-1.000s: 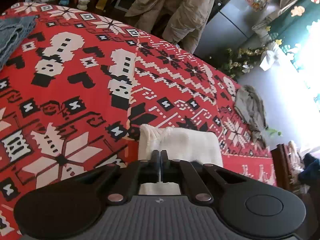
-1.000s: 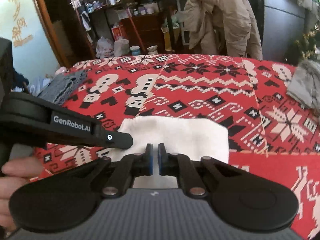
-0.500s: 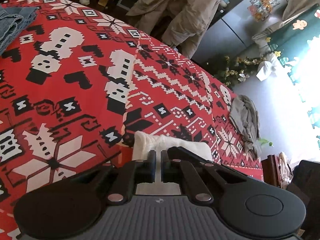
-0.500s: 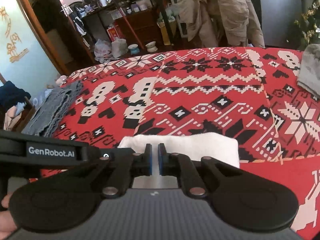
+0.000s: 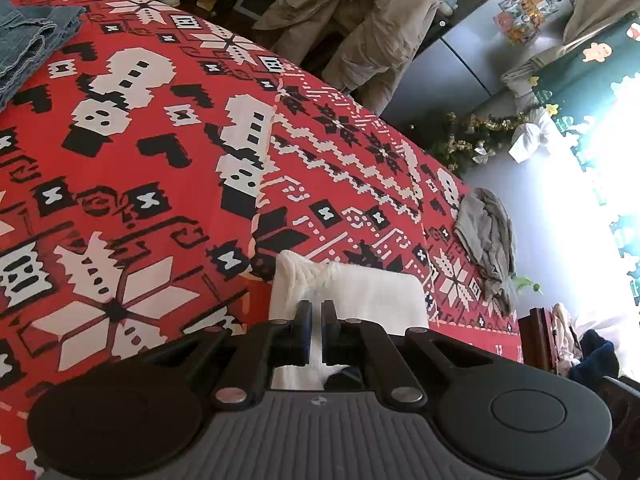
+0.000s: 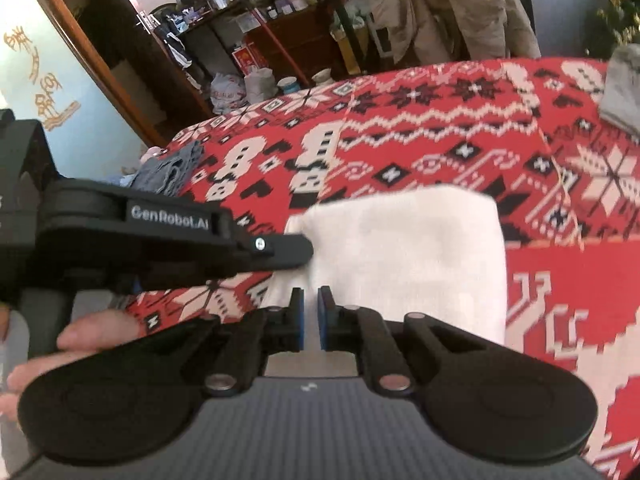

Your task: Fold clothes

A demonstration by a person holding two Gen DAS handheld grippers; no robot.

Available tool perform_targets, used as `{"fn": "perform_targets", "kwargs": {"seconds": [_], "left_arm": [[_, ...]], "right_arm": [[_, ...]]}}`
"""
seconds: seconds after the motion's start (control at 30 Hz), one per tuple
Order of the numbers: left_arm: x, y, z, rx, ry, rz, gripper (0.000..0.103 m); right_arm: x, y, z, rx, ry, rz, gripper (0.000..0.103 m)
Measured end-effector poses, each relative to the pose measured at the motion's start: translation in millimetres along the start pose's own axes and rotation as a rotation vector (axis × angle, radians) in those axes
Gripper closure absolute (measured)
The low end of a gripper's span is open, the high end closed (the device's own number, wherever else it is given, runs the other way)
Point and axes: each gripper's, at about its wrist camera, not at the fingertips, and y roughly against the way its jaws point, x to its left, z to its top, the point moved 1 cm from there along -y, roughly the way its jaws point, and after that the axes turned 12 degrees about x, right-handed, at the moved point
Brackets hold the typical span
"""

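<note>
Plainly, "GenRobot.AI" on left claw (image 6: 296, 248)

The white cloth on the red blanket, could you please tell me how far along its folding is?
Done: the white cloth already lies as a compact folded rectangle on the red blanket. In hand: both tools, left and right, pinch its near edge. Left: a crumpled grey garment and the denim piece wait on the blanket.

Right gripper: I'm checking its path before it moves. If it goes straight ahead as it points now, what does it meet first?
Most likely the white folded cloth, which lies directly ahead of the right gripper. Beyond it is the red patterned blanket. Depth is unclear, and the cloth may already sit between the narrowly parted fingers.
</note>
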Motion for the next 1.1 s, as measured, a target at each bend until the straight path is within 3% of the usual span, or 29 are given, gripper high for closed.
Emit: {"fn": "perform_targets", "kwargs": {"seconds": [0.2, 0.4, 0.47, 0.5, 0.53, 0.77, 0.93, 1.0, 1.1], "left_arm": [[-6, 11, -9, -0.022, -0.034, 0.017, 0.100], [3, 8, -7, -0.026, -0.018, 0.069, 0.100], [10, 11, -3, -0.043, 0.001, 0.067, 0.090], [14, 12, 0, -0.046, 0.021, 0.050, 0.074], [18, 12, 4, -0.047, 0.036, 0.030, 0.068], [35, -12, 24, 0.051, 0.132, -0.121, 0.063], [57, -17, 27, 0.053, 0.268, -0.430, 0.058], [65, -20, 27, 0.052, 0.315, -0.508, 0.052], [69, -31, 30, 0.097, 0.338, -0.485, 0.052]], "right_arm": [[0, 12, 15, -0.061, 0.037, -0.082, 0.094], [-9, -3, 15, -0.044, 0.037, -0.110, 0.095], [-8, -1, 10, -0.041, 0.045, -0.107, 0.094], [-8, 0, 8, -0.040, 0.047, -0.104, 0.095], [-10, 1, 7, -0.039, 0.042, -0.097, 0.095], [-16, 3, 7, -0.031, -0.005, -0.062, 0.094], [-18, 3, 6, -0.033, -0.015, -0.053, 0.095], [-17, 3, 6, -0.033, -0.019, -0.053, 0.094], [-16, 3, 7, -0.029, -0.019, -0.054, 0.094]]}}
